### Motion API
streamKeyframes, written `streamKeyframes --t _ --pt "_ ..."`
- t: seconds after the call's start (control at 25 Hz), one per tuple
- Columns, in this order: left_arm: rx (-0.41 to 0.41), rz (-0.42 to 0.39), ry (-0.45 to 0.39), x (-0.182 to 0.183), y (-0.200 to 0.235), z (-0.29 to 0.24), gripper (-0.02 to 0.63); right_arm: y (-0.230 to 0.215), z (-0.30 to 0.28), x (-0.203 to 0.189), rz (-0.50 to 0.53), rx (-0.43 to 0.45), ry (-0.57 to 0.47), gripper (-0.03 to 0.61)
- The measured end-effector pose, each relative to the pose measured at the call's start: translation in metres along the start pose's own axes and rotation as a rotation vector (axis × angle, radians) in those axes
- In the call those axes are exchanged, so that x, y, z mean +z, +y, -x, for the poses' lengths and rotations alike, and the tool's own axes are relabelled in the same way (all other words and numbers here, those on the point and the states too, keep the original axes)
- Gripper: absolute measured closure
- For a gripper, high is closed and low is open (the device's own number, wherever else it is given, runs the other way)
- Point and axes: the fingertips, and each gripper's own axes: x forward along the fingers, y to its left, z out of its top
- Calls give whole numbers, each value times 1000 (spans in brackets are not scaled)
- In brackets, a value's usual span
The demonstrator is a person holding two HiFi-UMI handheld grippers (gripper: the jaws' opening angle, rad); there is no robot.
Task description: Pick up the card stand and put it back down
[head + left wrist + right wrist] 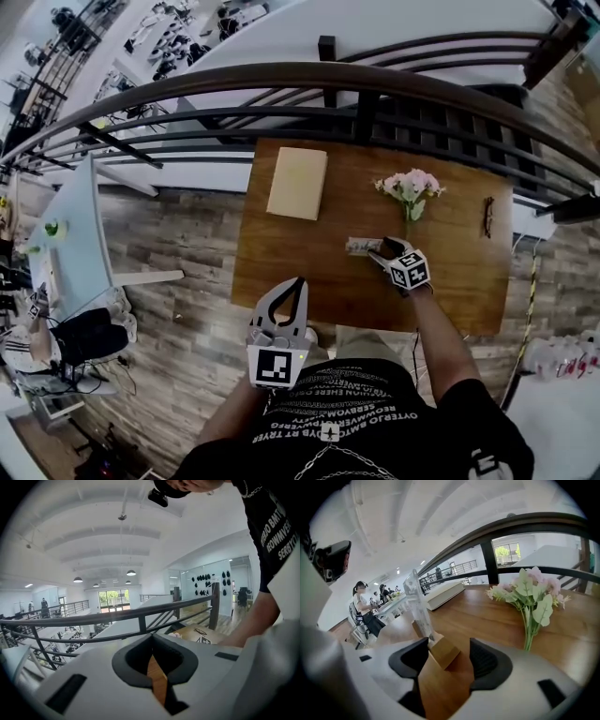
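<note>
The card stand [360,247], a clear upright panel in a small wooden base, stands on the wooden table [300,272] near its middle. My right gripper [382,249] reaches it from the right. In the right gripper view the wooden base [443,651] lies between the wide-open jaws of the right gripper [449,657], close to the left pad, with a gap on the right side. The clear panel [419,605] rises just beyond the jaws. My left gripper [298,283] hovers over the table's near edge, shut and empty; its fingertips meet in its own view [152,640].
A cream book [297,183] lies at the table's far left. Pink flowers [410,187] lie just beyond the stand, with glasses [488,216] at the far right. A dark metal railing [281,80] runs behind the table. A pale desk [75,234] stands to the left.
</note>
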Motion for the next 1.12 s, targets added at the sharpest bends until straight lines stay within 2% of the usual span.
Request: streamKeyframes --t 0.2,0.36,0.56,0.84,1.12 --pt "2 -5 22 -7 0 1 591 3 -11 1 98 21 27 308" --pt "1 -10 34 -11 0 3 591 10 -15 2 143 11 29 364" --pt "-2 -9 42 -13 -3 8 591 10 -9 -3 107 -18 16 399" --pt "-5 -24 41 -16 1 17 591 19 1 -13 60 -52 -28 407" --pt "-7 -32 15 -9 5 30 591 27 15 -14 -36 -60 -69 407"
